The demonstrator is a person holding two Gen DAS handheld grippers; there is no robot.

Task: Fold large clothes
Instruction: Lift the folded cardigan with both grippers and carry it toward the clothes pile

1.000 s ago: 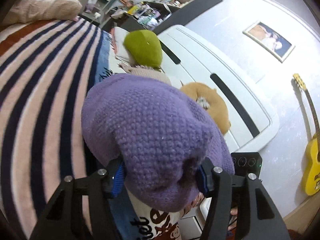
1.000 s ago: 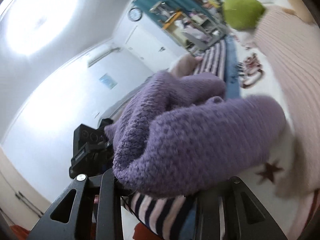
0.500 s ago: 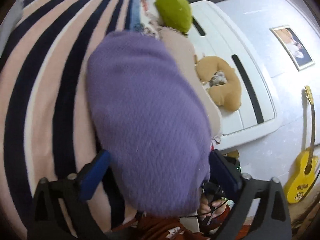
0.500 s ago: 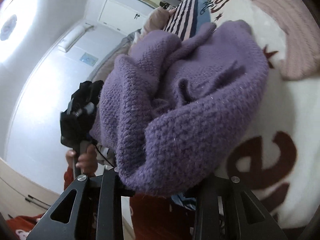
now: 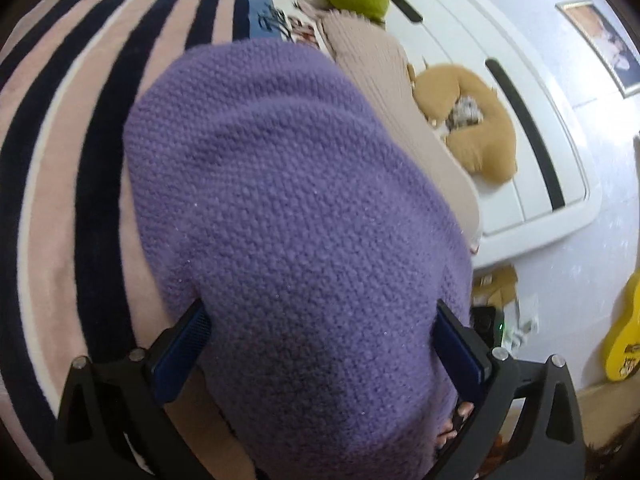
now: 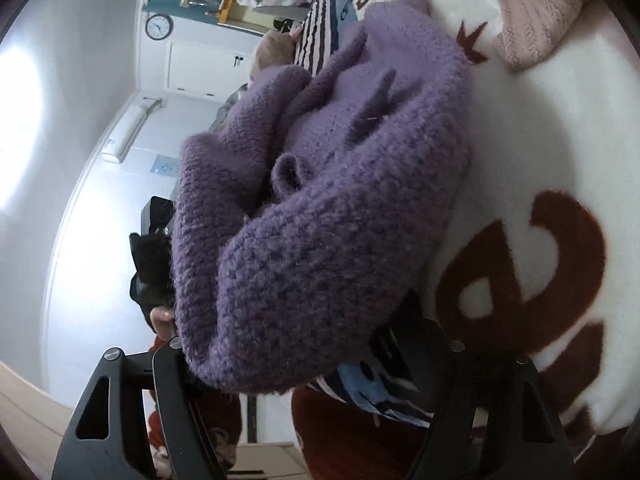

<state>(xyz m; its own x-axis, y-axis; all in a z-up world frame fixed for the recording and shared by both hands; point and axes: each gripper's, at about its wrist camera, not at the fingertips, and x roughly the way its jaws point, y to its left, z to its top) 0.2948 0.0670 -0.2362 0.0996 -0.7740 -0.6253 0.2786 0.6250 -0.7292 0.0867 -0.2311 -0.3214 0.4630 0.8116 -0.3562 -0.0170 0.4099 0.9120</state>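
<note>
The purple knit sweater (image 5: 296,216), bundled on the striped blanket (image 5: 68,128) at frame centre, is straddled but not gripped by the widely spread left gripper (image 5: 320,332) and the just-opened right gripper (image 6: 316,364).

A home bedroom: striped blanket (image 5: 72,128), white headboard (image 5: 520,128), pillows (image 5: 472,128).

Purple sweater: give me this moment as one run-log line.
step: release | purple sweater: folded on striped blanket | left gripper: jaws just opened, straddling sweater | right gripper: jaws just opened
</note>
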